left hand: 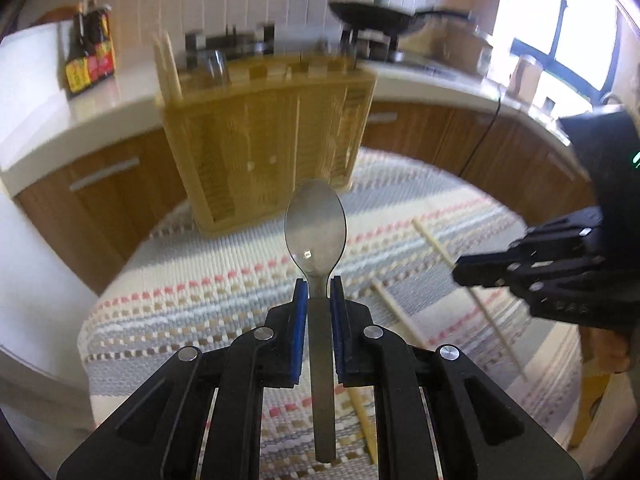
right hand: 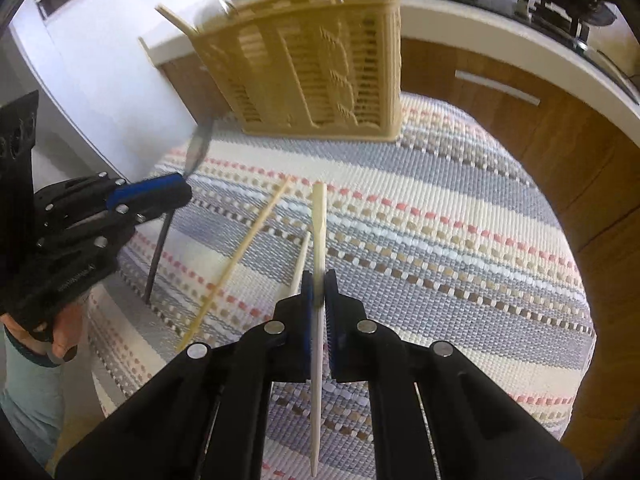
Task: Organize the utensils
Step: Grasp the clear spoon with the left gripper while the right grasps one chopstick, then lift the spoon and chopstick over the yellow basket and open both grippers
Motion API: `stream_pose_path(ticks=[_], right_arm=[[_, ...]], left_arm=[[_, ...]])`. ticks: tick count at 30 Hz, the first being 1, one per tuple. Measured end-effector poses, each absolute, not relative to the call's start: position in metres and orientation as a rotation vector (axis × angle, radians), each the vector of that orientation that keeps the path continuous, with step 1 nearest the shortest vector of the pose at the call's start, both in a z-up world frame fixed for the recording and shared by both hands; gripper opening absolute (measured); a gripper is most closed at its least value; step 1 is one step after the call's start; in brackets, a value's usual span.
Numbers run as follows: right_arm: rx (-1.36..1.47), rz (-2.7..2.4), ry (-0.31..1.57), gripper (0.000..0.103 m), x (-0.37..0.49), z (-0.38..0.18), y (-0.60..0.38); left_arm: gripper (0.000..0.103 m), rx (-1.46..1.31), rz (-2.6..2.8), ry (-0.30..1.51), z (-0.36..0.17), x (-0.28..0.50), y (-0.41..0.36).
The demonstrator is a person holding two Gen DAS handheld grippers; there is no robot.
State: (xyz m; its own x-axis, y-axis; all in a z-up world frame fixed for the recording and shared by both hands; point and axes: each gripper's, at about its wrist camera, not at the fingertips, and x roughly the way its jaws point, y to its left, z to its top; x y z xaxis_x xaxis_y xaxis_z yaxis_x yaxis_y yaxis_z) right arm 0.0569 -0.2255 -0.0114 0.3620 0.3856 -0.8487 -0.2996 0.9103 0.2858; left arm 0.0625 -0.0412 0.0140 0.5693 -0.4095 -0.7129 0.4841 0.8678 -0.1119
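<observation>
Round tabletop [right hand: 460, 184] covered by a striped woven cloth in grey, cream, pink and tan; wood-front kitchen cabinets with a white counter [left hand: 432, 80] behind it.

Tan slatted bamboo utensil holder [left hand: 268, 136] stands at the far edge of the tabletop, upright, with a few pale sticks [left hand: 168, 64] poking out of its left compartment. In the right wrist view it sits far centre [right hand: 316, 64].

Left tongs [left hand: 319, 294], blue pads, clamped on the neck of a silver metal spoon [left hand: 315, 228]. The bowl points toward the holder, the handle runs back between the fingers, and the spoon is held above the cloth, near the holder's front. Right wrist view shows the same tongs at left [right hand: 160, 190], spoon bowl blurred.

Right tongs [right hand: 319, 286] clamped on one pale wooden chopstick [right hand: 319, 216], tip pointing toward the holder, held off the cloth.

Two more pale chopsticks lie loose on the cloth: a long one [right hand: 240, 256] angled left of the right tongs, a shorter one [right hand: 301, 264] just beside the held chopstick.
</observation>
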Motion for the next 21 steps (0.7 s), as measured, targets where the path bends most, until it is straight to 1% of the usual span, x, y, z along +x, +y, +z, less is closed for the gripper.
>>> stream_pose_path(ticks=[6, 12, 17, 21], right_arm=[[0.119, 0.499, 1.011, 0.004, 0.045, 0.021, -0.229], [0.141, 0.558, 0.858, 0.004, 0.035, 0.061, -0.231], [0.198, 0.581, 0.755, 0.004, 0.031, 0.084, -0.227], [0.270, 0.570, 0.667, 0.004, 0.045, 0.111, -0.227]], left_arm=[[0.009, 0.015, -0.554, 0.652, 0.054, 0.043, -0.026], [0.010, -0.093, -0.564, 0.479, 0.096, 0.032, -0.005], [0.009, -0.173, -0.532, 0.359, 0.127, 0.035, 0.011], [0.009, -0.209, -0.479, 0.267, 0.144, 0.047, 0.021]])
